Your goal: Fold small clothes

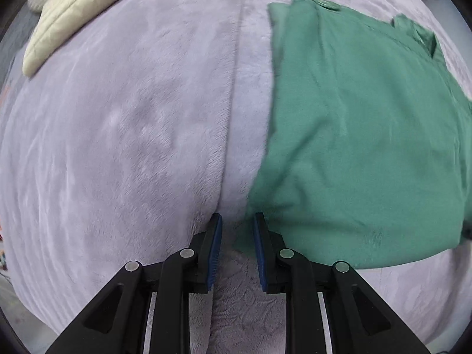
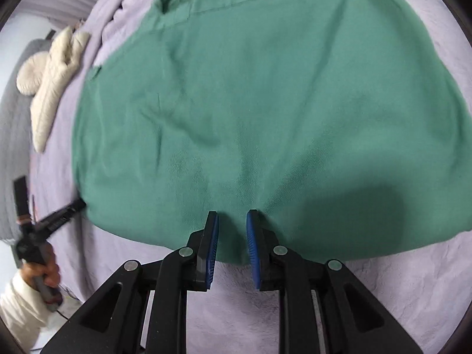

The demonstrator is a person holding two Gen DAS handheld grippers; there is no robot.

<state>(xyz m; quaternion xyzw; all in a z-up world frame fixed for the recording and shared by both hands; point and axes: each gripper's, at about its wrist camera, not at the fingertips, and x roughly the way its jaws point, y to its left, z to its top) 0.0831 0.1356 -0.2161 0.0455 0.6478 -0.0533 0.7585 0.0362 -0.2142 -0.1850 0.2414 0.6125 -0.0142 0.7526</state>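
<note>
A green garment (image 1: 354,135) lies flat on the lavender plush blanket (image 1: 132,135), with a buttoned tab at its far edge. My left gripper (image 1: 236,221) points down at the garment's near left corner. Its blue pads stand a narrow gap apart with nothing pinched between them. In the right wrist view the green garment (image 2: 250,103) fills most of the frame. My right gripper (image 2: 233,215) hovers over its near hem, also open by a narrow gap and holding nothing. The left gripper (image 2: 78,205) shows there at the garment's left corner, held by a hand (image 2: 44,271) in a cream sleeve.
A cream quilted garment (image 1: 67,20) lies at the far left of the blanket, also visible as the cream piece (image 2: 53,88) beside a round fluffy cushion (image 2: 29,76). A seam (image 1: 236,88) runs along the blanket. Grey bedding (image 2: 11,147) borders the left.
</note>
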